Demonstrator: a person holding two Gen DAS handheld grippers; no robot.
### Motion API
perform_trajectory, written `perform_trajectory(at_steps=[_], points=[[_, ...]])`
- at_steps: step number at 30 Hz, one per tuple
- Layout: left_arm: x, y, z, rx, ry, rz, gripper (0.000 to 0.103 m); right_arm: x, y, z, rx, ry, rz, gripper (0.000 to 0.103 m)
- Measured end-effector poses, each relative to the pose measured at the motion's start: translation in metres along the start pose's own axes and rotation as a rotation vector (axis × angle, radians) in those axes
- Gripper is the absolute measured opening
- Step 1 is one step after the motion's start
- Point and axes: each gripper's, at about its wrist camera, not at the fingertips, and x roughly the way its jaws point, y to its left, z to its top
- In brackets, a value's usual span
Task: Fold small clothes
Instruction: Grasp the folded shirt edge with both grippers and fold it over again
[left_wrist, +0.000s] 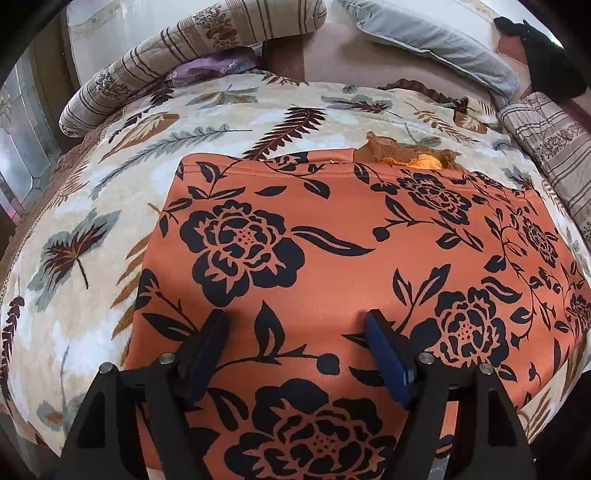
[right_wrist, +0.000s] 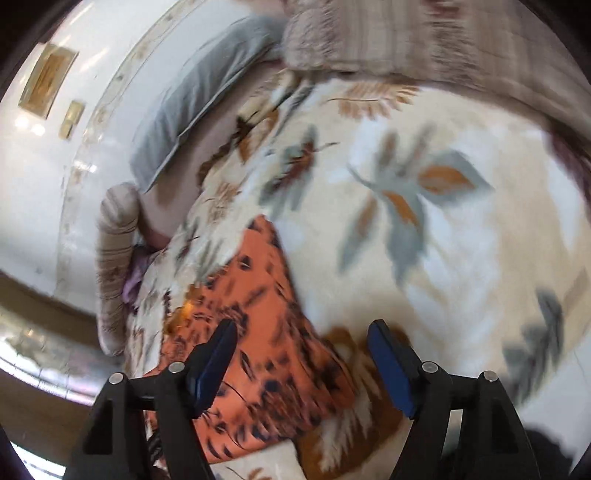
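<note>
Two grippers are seen with fingers apart and nothing clamped: the left gripper is poised over the orange floral garment, laid flat on the leaf-patterned bedspread; the right gripper is held beside it

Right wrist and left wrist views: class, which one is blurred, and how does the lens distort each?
Right wrist view: motion-smeared, the orange cloth and bedspread streaked. Left wrist view: sharp, the cloth's flowers crisp. Both: fisheye bulge, dark corners.
</note>
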Motion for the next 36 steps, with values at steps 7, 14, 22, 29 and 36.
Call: perform_trajectory(at_steps=[7, 14, 22, 29, 36], points=[[-0.001, 0.002, -0.003, 0.005, -0.020, -0.015, 0.082, 0.113, 0.028, 0.053, -0.165, 0.272, -0.026, 0.076], [0.000, 0.005, -0.004, 0.001, -0.037, -0.025, 0.085, 0.131, 0.073, 0.036, -0.362, 0.274, -0.096, 0.016], [-0.001, 0.006, -0.003, -0.001, -0.037, -0.035, 0.086, 0.124, 0.063, 0.030, -0.326, 0.156, -0.271, 0.061], [-0.046, 0.042, -0.011, -0.124, -0.084, -0.024, 0.086, 0.044, 0.115, -0.009, -0.441, -0.043, -0.227, 0.080], [-0.036, 0.094, -0.039, -0.323, 0.084, -0.084, 0.037, 0.072, 0.132, -0.098, -0.443, 0.159, -0.060, 0.080]])
